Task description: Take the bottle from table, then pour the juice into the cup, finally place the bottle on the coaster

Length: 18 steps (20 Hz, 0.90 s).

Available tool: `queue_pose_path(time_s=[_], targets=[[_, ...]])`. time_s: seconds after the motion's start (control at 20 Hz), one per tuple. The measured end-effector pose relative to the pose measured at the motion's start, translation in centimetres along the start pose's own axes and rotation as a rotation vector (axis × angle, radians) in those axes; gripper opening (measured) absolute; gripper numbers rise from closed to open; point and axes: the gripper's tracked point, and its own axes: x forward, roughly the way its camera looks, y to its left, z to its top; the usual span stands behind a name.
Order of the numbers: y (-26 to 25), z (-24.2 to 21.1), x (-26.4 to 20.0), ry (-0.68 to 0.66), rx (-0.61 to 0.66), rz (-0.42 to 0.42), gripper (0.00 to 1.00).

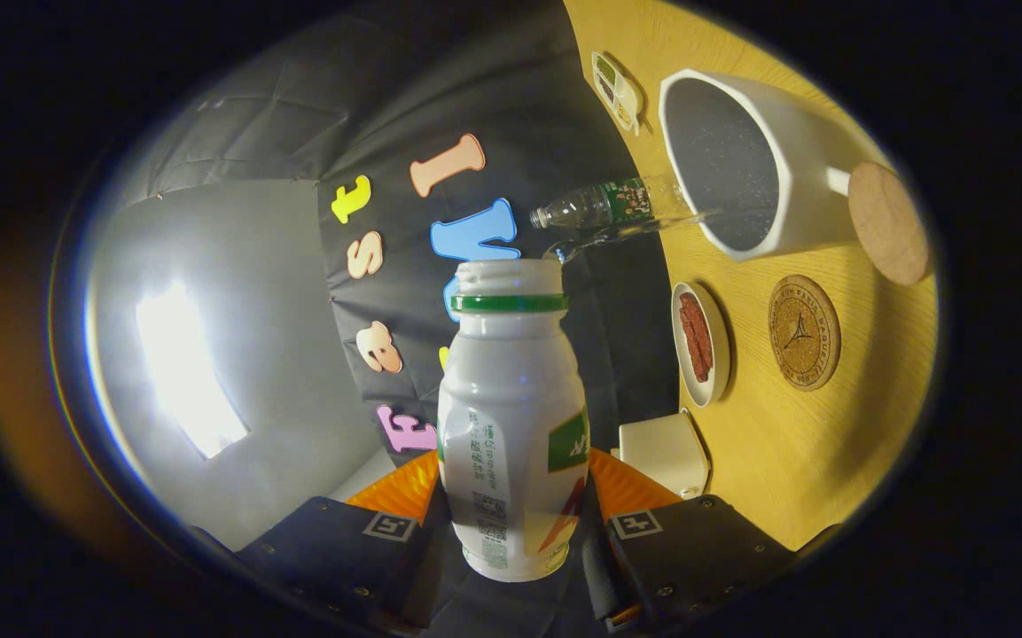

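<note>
My gripper [511,496] is shut on a white plastic bottle [511,416] with a green neck ring and an uncapped mouth; both fingers [630,492] press on its lower body. The view is rolled, so the wooden table [794,461] stands along the right and the bottle lies about level with it. Beyond and right of the bottle's mouth stands the white cup [732,164] with its dark inside facing the bottle's side. No liquid shows leaving the mouth. A round cork coaster [803,332] with a dark logo lies on the table beside the cup.
A clear water bottle [608,206] stands near the cup's rim. A small dish [701,341] with red pieces sits by the coaster, and a white box [663,452] lies close to my right finger. A second cork disc [887,221] is by the cup's handle. A little tray [617,89] lies further off.
</note>
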Motion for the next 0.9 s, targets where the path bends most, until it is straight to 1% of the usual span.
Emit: queue_pose_path(time_s=[0.3, 0.9], targets=[[-0.19, 0.2, -0.44, -0.007, 0.011, -0.013, 0.65], [0.1, 0.4, -0.44, -0.022, 0.054, -0.011, 0.64]])
